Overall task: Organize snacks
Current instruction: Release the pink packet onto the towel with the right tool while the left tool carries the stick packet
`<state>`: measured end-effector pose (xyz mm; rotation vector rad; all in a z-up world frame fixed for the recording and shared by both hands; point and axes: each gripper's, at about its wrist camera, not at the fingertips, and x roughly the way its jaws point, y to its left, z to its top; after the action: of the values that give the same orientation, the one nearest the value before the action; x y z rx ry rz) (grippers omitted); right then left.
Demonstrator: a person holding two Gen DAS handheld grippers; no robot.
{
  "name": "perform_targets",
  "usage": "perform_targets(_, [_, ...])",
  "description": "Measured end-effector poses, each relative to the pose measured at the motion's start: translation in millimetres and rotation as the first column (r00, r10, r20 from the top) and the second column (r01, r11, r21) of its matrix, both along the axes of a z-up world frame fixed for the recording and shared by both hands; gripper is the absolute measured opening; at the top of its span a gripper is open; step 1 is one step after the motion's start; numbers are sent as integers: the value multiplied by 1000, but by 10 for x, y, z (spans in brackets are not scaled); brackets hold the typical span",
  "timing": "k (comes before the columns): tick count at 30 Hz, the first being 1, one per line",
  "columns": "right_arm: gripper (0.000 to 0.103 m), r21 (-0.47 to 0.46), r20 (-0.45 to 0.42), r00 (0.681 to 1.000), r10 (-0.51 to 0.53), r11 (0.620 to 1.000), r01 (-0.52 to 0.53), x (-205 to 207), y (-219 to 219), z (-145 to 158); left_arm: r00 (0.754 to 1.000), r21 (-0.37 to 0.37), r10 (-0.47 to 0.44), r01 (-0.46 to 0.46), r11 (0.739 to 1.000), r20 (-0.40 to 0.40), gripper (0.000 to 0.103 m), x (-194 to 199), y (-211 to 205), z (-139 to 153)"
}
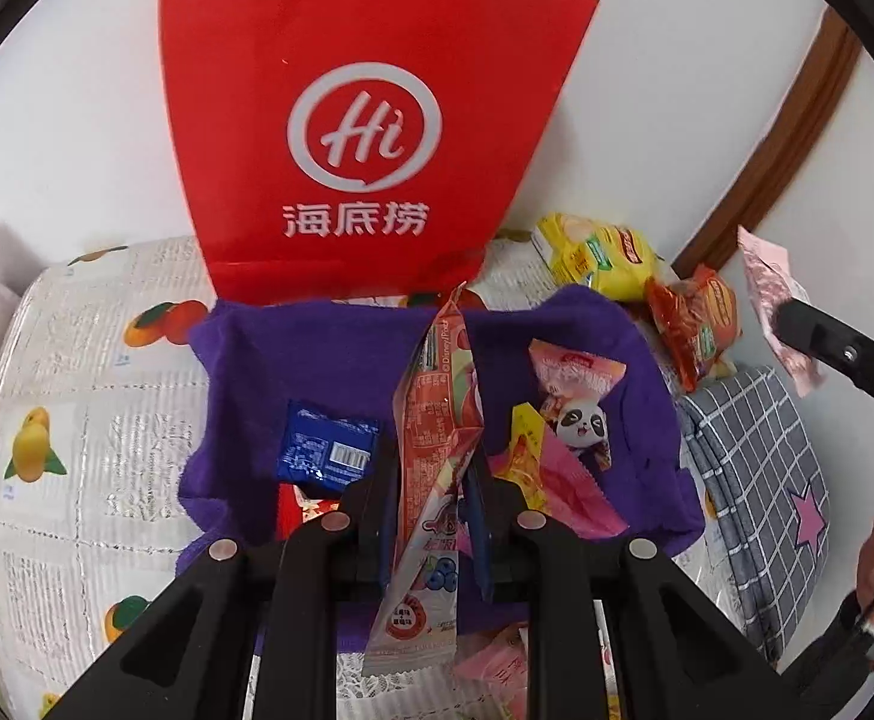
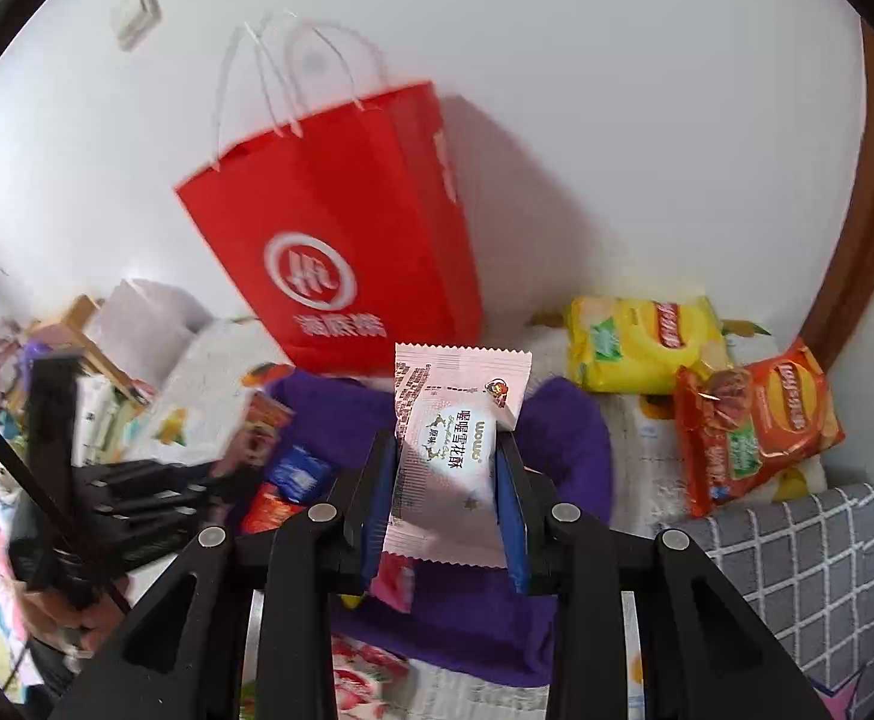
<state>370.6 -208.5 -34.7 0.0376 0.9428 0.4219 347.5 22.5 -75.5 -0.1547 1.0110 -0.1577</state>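
My left gripper (image 1: 431, 480) is shut on a long orange snack stick packet (image 1: 437, 420), held upright over the purple felt basket (image 1: 245, 348). Inside the basket lie a blue packet (image 1: 326, 450), a panda packet (image 1: 577, 420) and pink and yellow wrappers (image 1: 556, 480). My right gripper (image 2: 445, 468) is shut on a pale pink snowflake-crisp packet (image 2: 454, 450), above the same purple basket (image 2: 574, 438). In the left wrist view the right gripper (image 1: 796, 324) shows at the right edge with that pink packet (image 1: 766, 276).
A red paper bag (image 1: 365, 120) stands against the wall behind the basket. Yellow (image 2: 640, 342) and orange (image 2: 754, 420) chip bags lie at the back right. A grey checked cushion (image 2: 808, 558) sits to the right. The tablecloth (image 1: 77, 390) has a fruit print.
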Motion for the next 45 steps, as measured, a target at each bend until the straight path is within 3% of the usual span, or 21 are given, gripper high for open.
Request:
perform_targets(10, [32,-177,-100,981,168,967,-183,85,359,-571,999,-30,38,-37,999,4,19,-1,162,39])
perform_targets(15, [32,-247,-122,973,194,944,-220,72,492,-743,998,2,68,-68,998,13,19,-3,206,48])
perform_targets(21, [32,-348,-145,973,180,911,-221,112,500,-936,998,-14,70,-70,997,8,19,2,242,44])
perform_targets(28, [33,-379,-201,959,198,888,-262,123,548,-1132,998,-8,59,-59,998,0,19,3,206,7])
perform_targets(33, [45,-426,-203,953,225,856,-293,59,653,-1184,998,-5,60,-60,998,-2,19,2,198,-5])
perform_targets(36, [47,-451,-199,950,239,838,-306,33,692,-1198,998,-7,57,-57,998,-7,19,11,192,-26])
perform_targets(39, [47,-444,-193,956,223,849,-288,46,645,-1137,998,-9,63,-63,998,-17,19,26,202,-63])
perform_targets(45, [50,-350,-108,979,174,915,-201,65,478,-749,996,-22,73,-74,997,-52,20,74,213,-172])
